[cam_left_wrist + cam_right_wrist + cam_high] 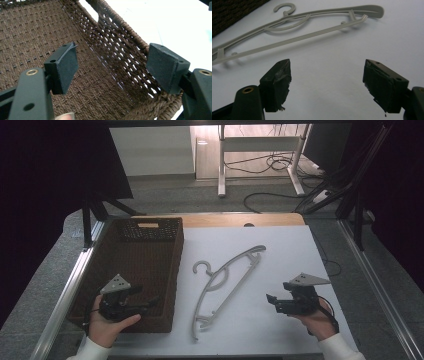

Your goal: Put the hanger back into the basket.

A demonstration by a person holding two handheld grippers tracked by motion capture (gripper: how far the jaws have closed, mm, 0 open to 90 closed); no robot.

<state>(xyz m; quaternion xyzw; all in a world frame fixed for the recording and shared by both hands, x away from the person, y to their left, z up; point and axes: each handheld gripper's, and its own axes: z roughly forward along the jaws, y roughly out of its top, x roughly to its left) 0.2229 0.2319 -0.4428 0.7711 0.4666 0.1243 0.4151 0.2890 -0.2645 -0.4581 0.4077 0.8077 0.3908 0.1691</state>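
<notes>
White covering spreads over most of the tabletop (280,250), with a strip of bare wood along its far edge and grey carpet, cables and the legs of a desk beyond. On the left side of the tabletop stands a brown woven basket (172,270), long and rectangular, with a handle slot in its far wall. Just beside its right wall, and not touching it, a pale grey plastic hanger (225,277) lies flat on the white surface, running diagonally, its hook (201,266) pointing toward the basket.

Over the near end of the basket, the left claw (145,302) is held in the person's left hand (107,325), aimed toward the basket's right wall. In the left gripper view its jaws stand wide apart with nothing between the pads (66,68); beyond them are the woven floor and the openwork side wall of the basket.

Well to the right of the hanger, the right claw (270,299) is held low above the white surface in the right hand (315,320), pointing left toward the hanger. In the right gripper view its jaws are likewise spread and empty, their pads (279,81) worn and ragged, and the hanger (294,30) lies across the surface ahead, near but apart from them.
</notes>
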